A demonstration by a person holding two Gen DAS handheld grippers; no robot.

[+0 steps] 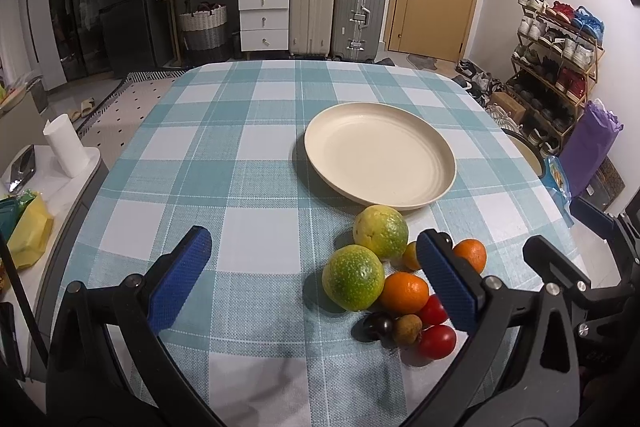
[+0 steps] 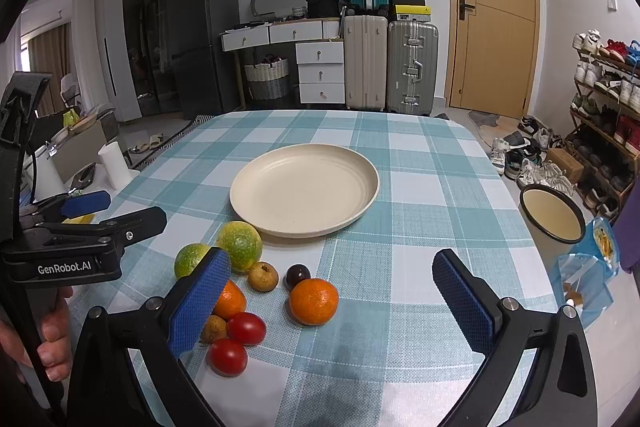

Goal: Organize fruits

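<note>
A cream plate (image 1: 380, 153) (image 2: 304, 189) lies empty on the checked cloth. Just in front of it is a cluster of fruit: two green-yellow round fruits (image 2: 240, 245) (image 2: 191, 259), two oranges (image 2: 314, 301) (image 2: 230, 299), two red tomatoes (image 2: 246, 327), two brown longans (image 2: 263, 275) and a dark plum (image 2: 297, 275). My left gripper (image 1: 312, 235) is open above the cloth, left of the cluster, its right finger over the oranges (image 1: 404, 293). My right gripper (image 2: 332, 257) is open above the nearer orange, its left pad over the fruit's left side. Neither holds anything.
A black-rimmed enamel pot (image 2: 552, 213) and a blue bag (image 2: 588, 275) stand off the table's right edge. A paper roll (image 1: 66, 147) stands on a low unit to the left. A hand (image 2: 52, 339) grips the left gripper's handle. Suitcases, drawers and a shoe rack lie beyond.
</note>
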